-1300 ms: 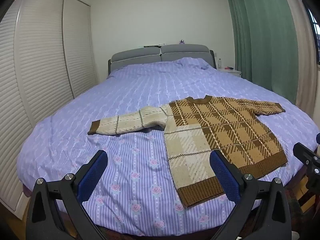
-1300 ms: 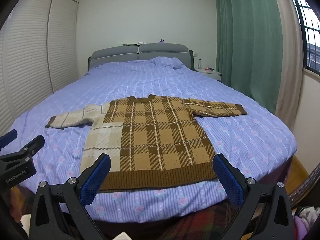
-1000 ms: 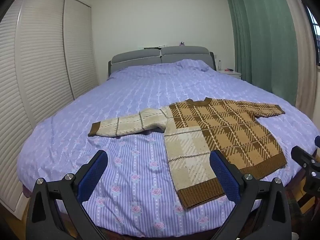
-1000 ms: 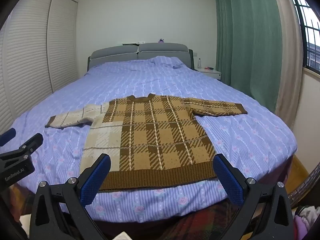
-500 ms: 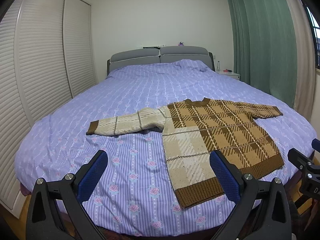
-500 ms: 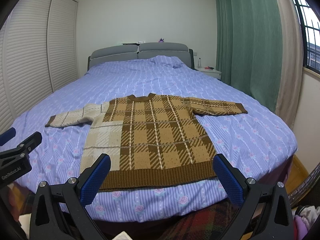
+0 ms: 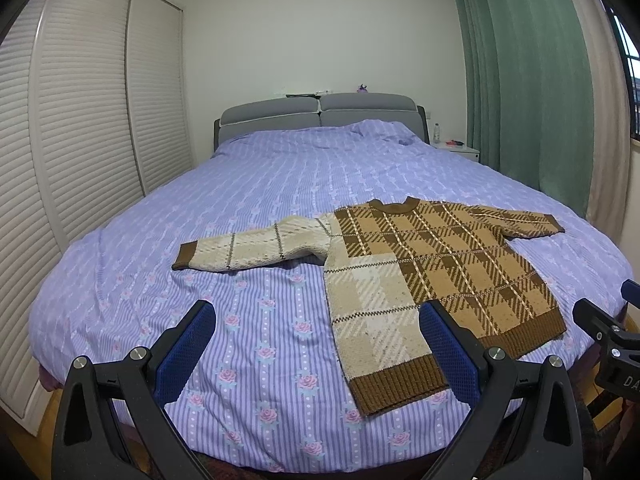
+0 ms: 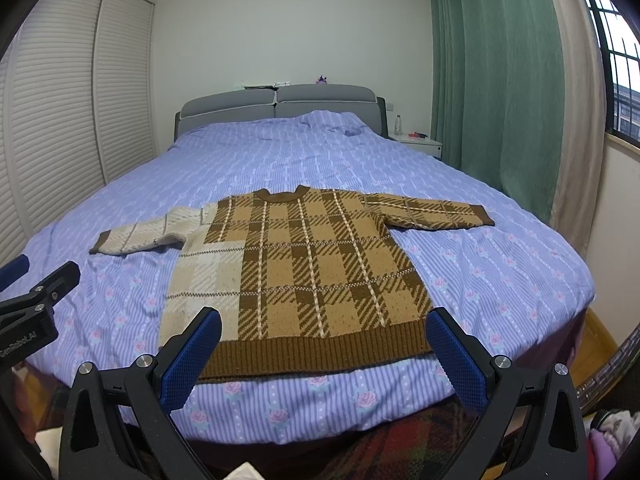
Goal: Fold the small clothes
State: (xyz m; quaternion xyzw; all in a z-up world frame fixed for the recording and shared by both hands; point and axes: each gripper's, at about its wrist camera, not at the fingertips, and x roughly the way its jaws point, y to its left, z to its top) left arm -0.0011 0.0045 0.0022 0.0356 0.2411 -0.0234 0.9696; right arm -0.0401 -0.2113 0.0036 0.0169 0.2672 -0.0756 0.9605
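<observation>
Both tools, left tool and right tool, stay spread apart, empty. The view has barely shifted since 1.3 s ago. The sweater lies flat ahead of them, unfolded.

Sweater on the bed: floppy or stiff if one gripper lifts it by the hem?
Probably floppy: the sweater lies flat and follows the bed, its cream sleeve slightly rumpled. The thick knit and ribbed hem suggest some weight, so a one-corner lift would likely sag and drag. Its coarse texture should grip well.

I see lilac striped floral bedspread, grey padded headboard, green curtain, white louvred wardrobe doors, white nightstand.
</observation>
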